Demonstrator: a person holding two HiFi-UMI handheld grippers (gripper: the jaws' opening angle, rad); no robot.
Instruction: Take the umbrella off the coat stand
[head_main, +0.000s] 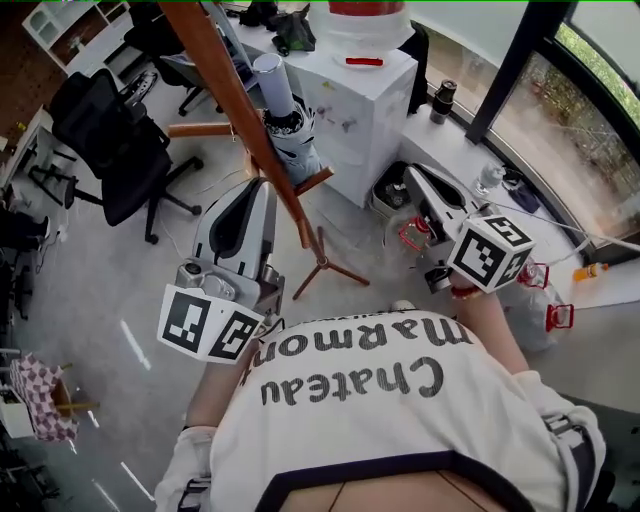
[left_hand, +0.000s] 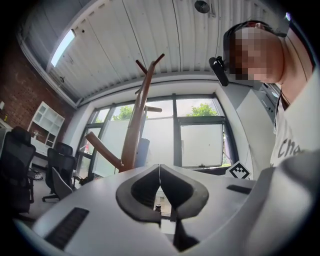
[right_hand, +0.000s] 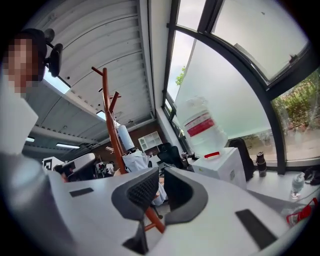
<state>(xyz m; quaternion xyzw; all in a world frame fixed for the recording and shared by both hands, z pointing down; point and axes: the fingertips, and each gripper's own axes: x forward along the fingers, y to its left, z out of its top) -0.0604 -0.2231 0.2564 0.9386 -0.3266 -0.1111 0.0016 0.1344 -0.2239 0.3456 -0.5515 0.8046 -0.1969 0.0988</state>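
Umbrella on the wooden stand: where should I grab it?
Probably the pale round handle of the umbrella, which sticks up bare above the bunched cloth. Come from the side of the right gripper: the coat stand blocks the other.

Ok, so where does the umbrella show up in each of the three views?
Head view: the umbrella hangs at top centre, just right of the slanting pole of the coat stand.
Left gripper view: only a grey-blue sliver shows right of the pole, near centre; it is probably the umbrella.
Right gripper view: left of centre, against the pole.
Shared landmark: the wooden coat stand.
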